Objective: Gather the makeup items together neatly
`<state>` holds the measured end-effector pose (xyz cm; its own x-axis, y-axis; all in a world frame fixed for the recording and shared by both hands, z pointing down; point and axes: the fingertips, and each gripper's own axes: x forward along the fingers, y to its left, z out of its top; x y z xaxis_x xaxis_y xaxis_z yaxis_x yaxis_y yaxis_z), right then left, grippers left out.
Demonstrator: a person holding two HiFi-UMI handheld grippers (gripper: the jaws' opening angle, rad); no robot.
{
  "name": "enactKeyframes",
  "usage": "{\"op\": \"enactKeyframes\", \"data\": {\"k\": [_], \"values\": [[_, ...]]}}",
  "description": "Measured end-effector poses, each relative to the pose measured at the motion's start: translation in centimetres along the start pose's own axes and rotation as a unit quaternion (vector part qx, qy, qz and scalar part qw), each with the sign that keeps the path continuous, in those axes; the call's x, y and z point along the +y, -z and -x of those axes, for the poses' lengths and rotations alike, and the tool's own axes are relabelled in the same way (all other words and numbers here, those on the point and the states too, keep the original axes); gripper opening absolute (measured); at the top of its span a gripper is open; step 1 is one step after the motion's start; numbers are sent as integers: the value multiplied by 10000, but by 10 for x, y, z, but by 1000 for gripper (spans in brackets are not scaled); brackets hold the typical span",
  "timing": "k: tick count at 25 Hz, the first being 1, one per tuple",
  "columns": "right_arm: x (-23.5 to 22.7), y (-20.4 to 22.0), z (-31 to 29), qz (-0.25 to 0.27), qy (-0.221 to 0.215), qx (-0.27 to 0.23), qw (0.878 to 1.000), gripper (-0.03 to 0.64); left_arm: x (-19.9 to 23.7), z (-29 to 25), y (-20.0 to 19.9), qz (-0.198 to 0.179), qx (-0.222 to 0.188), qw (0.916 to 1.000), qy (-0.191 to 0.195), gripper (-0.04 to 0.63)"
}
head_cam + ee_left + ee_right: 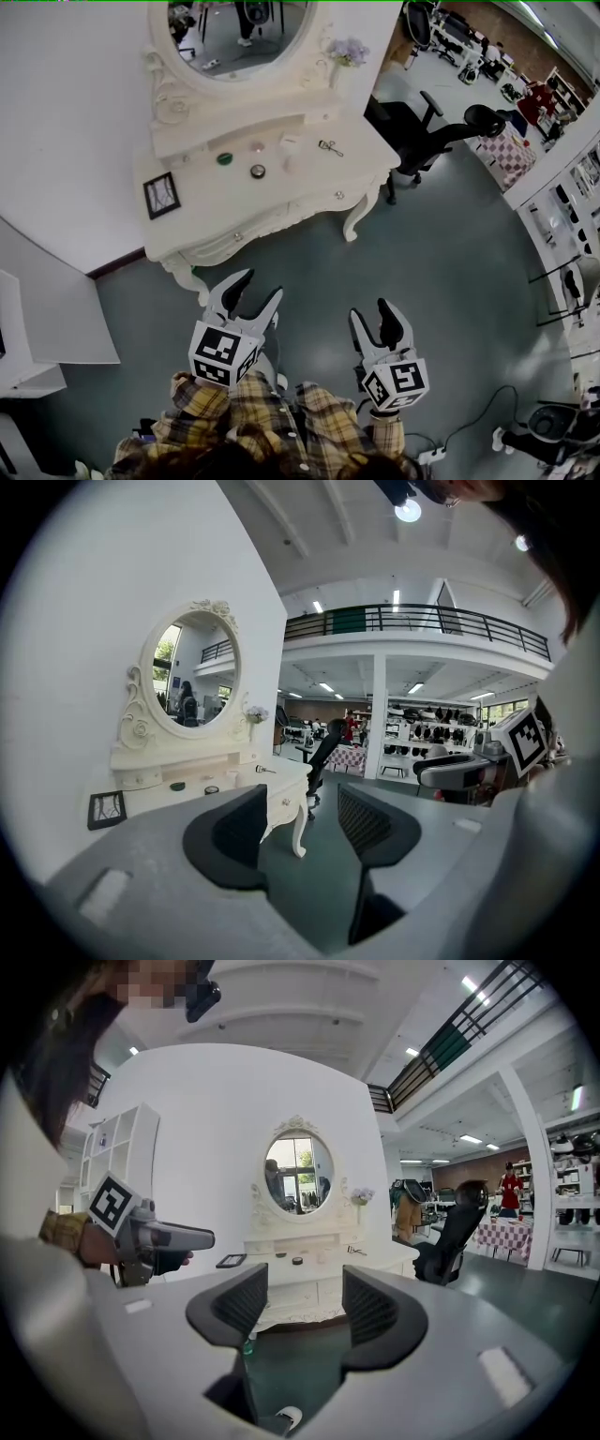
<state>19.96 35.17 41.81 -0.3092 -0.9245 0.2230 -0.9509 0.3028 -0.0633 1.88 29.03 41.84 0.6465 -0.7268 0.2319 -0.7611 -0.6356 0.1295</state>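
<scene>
The makeup items lie spread on a white dressing table (206, 211) at the top of the head view: a green compact (224, 158), a dark round tin (257, 171), a small white jar (290, 142) and an eyelash curler (330, 147). My left gripper (259, 289) and right gripper (371, 314) hang over the floor in front of the table, well short of it. Both are open with nothing between the jaws. The left gripper view looks past the open left gripper (302, 808) at the table (281, 778). The right gripper view shows the open right gripper (305, 1297) and the tin (297, 1261).
A small framed picture (161, 195) stands at the table's left end, under an oval mirror (234, 33). A black office chair (422, 127) is right of the table. White shelving (37, 328) stands at the left. Cables (478, 422) lie on the floor at lower right.
</scene>
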Motion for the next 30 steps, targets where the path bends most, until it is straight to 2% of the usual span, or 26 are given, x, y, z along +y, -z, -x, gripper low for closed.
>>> {"op": "enactKeyframes", "data": {"k": [14, 20, 25, 30], "values": [[-45, -52, -141, -107, 56, 2, 9999, 270, 94, -118, -68, -132, -101, 9996, 230, 252], [-52, -58, -204, -115, 57, 73, 9999, 270, 138, -159, -76, -168, -67, 9994, 309, 252], [-52, -61, -246, -118, -35, 118, 9999, 275, 175, -175, -79, -173, -114, 9997, 152, 252], [-45, -56, -271, -125, -128, 248, 9995, 285, 200, -177, -69, -21, -83, 10000, 16, 252]]}}
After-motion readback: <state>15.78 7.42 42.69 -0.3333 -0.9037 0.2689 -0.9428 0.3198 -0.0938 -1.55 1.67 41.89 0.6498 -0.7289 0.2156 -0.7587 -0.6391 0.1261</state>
